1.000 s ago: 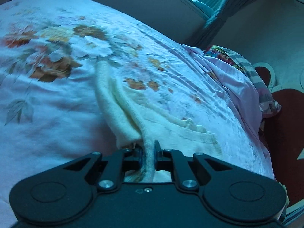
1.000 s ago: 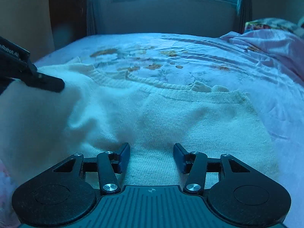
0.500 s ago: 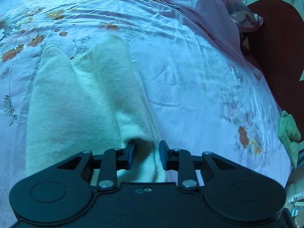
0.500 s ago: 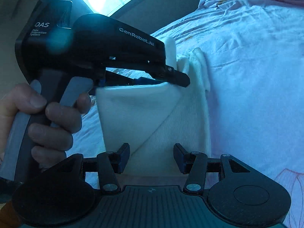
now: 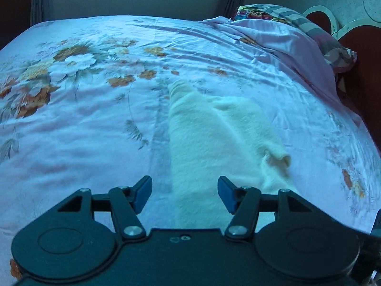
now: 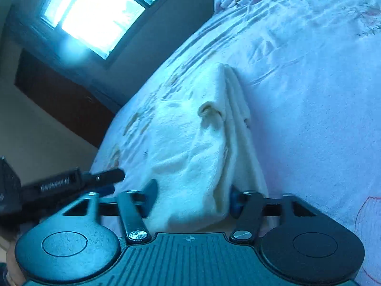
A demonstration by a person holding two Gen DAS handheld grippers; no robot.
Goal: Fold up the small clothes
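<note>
The cream knitted sweater (image 5: 214, 138) lies folded on the floral pink bedsheet (image 5: 83, 131); left gripper (image 5: 185, 194) and right gripper (image 6: 193, 200) both have fingers wide apart, gripping nothing.

The left wrist view looks level and low over the bed (image 5: 71, 124) toward 12 o'clock. The right wrist view is rolled, closer, window (image 6: 95, 12) at 10 o'clock. Both share the sweater (image 5: 214, 138) (image 6: 195, 147).
</note>
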